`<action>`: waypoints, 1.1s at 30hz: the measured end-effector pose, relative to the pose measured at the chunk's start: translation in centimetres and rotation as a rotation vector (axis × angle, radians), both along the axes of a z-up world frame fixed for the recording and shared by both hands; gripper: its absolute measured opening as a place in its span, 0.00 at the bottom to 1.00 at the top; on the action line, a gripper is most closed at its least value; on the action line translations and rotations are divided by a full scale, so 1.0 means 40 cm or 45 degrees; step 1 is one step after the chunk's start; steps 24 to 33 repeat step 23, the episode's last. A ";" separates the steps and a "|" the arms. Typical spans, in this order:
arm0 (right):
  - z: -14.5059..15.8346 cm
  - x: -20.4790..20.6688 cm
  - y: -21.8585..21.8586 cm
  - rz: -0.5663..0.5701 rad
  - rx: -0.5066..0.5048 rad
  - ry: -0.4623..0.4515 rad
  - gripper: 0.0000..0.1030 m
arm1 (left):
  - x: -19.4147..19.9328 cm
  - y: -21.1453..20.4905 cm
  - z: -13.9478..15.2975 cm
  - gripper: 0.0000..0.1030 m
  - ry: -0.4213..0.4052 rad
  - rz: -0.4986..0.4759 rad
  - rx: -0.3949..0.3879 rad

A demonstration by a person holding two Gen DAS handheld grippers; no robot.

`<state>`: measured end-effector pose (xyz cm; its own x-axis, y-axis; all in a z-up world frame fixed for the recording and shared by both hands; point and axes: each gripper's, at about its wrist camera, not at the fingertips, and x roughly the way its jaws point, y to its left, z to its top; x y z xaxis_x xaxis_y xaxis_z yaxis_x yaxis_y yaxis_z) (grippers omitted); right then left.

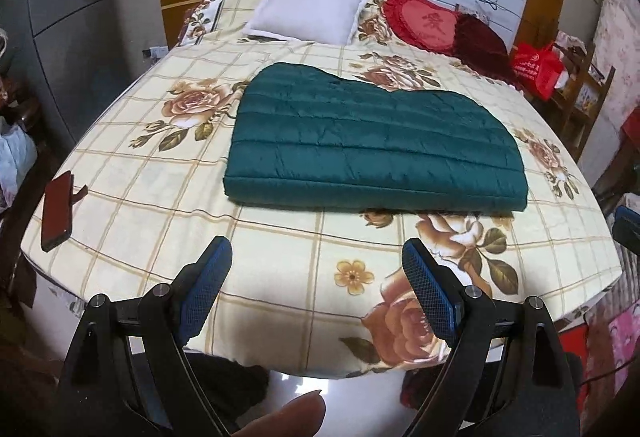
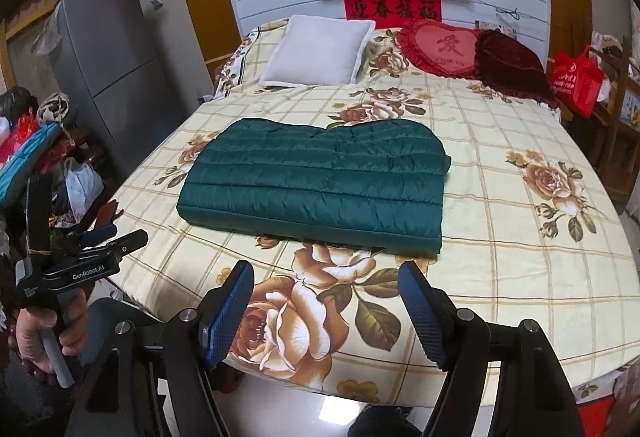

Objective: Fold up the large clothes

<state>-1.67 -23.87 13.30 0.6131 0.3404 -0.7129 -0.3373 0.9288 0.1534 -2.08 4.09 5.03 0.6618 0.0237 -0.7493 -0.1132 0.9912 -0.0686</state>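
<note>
A dark green quilted garment lies folded into a flat rectangle in the middle of the bed; it also shows in the right wrist view. My left gripper is open and empty, held over the bed's near edge, well short of the garment. My right gripper is open and empty, also at the near edge, just in front of the garment's near fold. The left gripper's body shows at the left of the right wrist view, held in a hand.
A white pillow, a red heart cushion and a dark red cushion lie at the head of the bed. A dark red phone lies on the bed's left edge. A grey fridge stands left, a red bag right.
</note>
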 end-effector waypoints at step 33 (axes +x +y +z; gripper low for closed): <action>-0.022 0.007 -0.022 -0.027 0.022 0.032 0.71 | -0.008 -0.055 -0.003 0.84 -0.017 -0.088 0.025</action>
